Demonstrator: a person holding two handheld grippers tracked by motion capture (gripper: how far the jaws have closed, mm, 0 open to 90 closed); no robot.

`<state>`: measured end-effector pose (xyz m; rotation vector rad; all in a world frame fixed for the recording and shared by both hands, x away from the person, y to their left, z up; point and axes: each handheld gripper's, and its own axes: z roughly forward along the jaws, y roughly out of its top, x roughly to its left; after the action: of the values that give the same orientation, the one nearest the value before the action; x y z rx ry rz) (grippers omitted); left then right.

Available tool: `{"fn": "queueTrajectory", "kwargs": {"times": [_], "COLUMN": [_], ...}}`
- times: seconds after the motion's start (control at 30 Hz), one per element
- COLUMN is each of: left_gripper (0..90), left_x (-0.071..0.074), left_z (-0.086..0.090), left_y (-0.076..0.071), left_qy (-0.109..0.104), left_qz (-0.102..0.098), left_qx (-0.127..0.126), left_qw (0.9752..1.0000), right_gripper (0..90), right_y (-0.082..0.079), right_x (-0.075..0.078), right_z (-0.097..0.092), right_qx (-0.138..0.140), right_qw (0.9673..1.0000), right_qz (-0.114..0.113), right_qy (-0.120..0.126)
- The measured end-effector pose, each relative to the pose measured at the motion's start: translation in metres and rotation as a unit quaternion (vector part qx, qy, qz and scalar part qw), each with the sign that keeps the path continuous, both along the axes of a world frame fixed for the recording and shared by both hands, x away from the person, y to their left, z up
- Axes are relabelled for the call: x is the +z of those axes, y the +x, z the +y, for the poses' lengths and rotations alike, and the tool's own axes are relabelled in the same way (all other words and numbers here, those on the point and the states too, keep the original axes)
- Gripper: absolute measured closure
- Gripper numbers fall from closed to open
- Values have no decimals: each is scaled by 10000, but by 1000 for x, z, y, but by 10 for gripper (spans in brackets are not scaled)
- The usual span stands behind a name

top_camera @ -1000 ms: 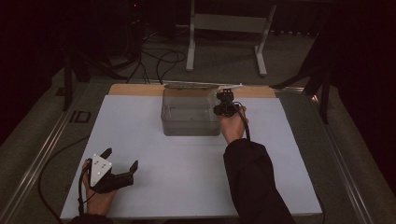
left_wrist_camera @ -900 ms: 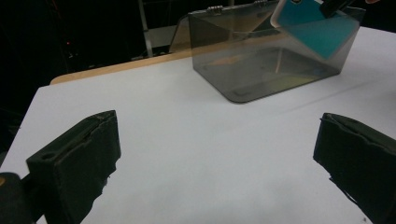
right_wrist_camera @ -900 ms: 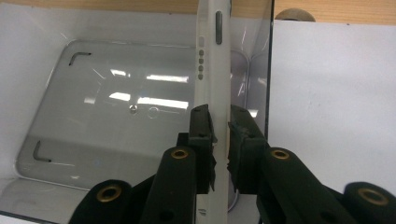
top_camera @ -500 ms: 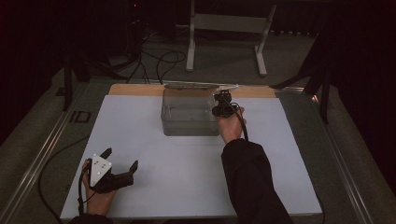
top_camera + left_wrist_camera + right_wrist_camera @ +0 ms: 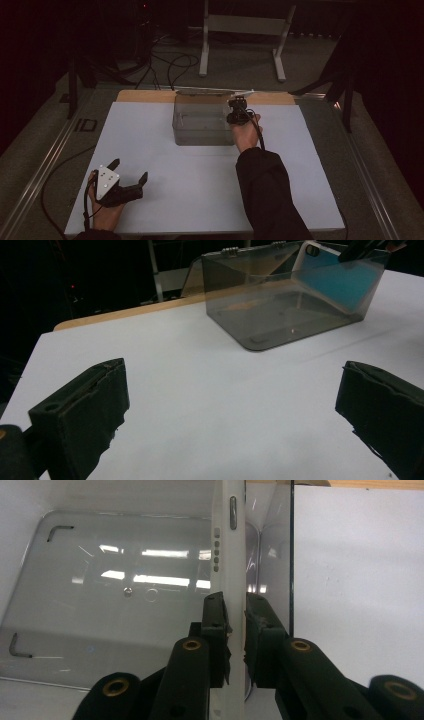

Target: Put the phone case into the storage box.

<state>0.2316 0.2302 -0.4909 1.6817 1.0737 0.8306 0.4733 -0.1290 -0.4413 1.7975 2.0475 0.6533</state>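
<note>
Right gripper view shows me my right claw (image 5: 235, 615) clenched on the thin edge of a white-framed smartphone (image 5: 229, 545), one black jaw pressed on each face of it. The phone stands on edge inside the clear smoky-grey plastic box (image 5: 100, 625), close against the box's right wall, with its side button and small holes facing the camera. In the left gripper view I see the same phone (image 5: 340, 282) through the box wall (image 5: 280, 315), its blue face leaning against the far right end of the box. In the high view the right claw (image 5: 236, 111) sits over the right end of the box (image 5: 202, 122), which stands near the far edge of the white tabletop (image 5: 200, 180). My left claw (image 5: 128, 176) rests at the near left corner of the tabletop, well apart from the box, its jaws spread wide with nothing between them.
</note>
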Motion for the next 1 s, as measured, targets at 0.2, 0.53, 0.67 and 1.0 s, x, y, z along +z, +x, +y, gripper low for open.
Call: {"fn": "queueTrajectory", "kwargs": {"times": [0.2, 0.53, 0.67, 1.0], "left_gripper": [14, 14, 14, 14], "left_x": [0, 0, 0, 0], "left_z": [0, 0, 0, 0], "left_y": [0, 0, 0, 0], "left_qy": [-3, -6, 2, 17], "left_qz": [1, -1, -2, 4], "left_qx": [-2, -5, -4, -8], "left_qw": [10000, 10000, 10000, 10000], "right_gripper": [805, 802, 800, 801], "right_y": [1, 2, 2, 3], "right_x": [-1, -3, -3, -3], "right_z": [1, 2, 2, 0], "right_qx": [-41, -69, -82, -112], "right_qw": [10000, 10000, 9999, 9999], "right_qz": [5, -15, -18, 38], "right_qy": [-3, -59, -57, 70]}}
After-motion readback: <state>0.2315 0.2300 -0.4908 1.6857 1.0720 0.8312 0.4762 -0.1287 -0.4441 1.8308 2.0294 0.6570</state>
